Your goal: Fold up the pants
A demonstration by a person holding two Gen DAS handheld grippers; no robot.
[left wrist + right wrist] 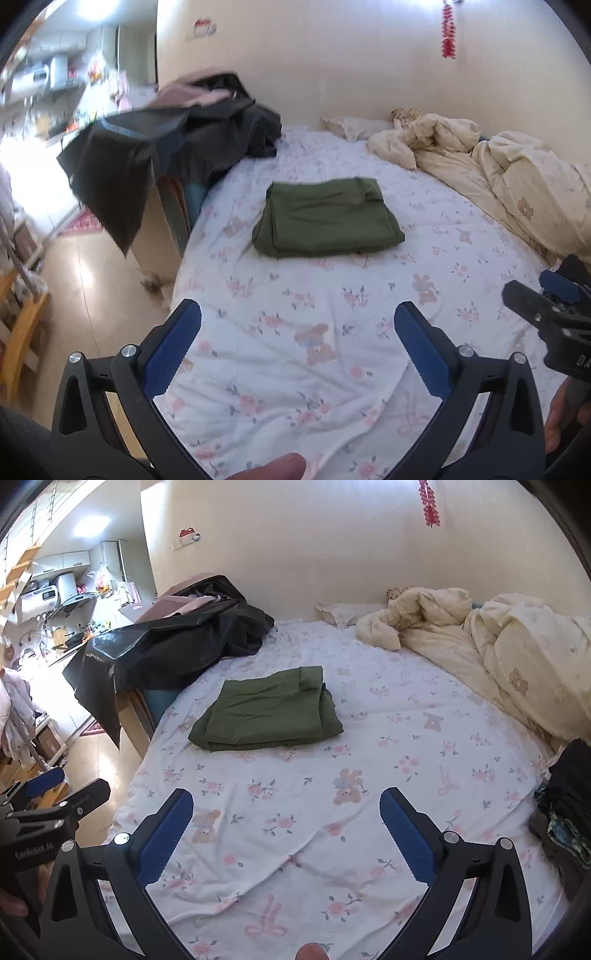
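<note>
Olive-green pants [327, 218] lie folded into a flat rectangle on the flowered bed sheet [295, 332], well ahead of both grippers; the right wrist view shows the pants [266, 716] a little left of centre. My left gripper [297, 317] hangs over the near part of the bed, jaws spread wide, only sheet between the blue pads. My right gripper [286, 805] stands open the same way, nothing between its fingers. Each gripper appears at the edge of the other's view: the right gripper [546, 299] at the right, the left gripper [62, 786] at the left.
A heap of dark clothes [166, 642] drapes over furniture at the bed's far left corner. A rumpled cream duvet [517, 657] and pillows fill the far right. More dark clothing [569, 805] sits at the bed's right edge. Wooden floor [85, 280] lies to the left.
</note>
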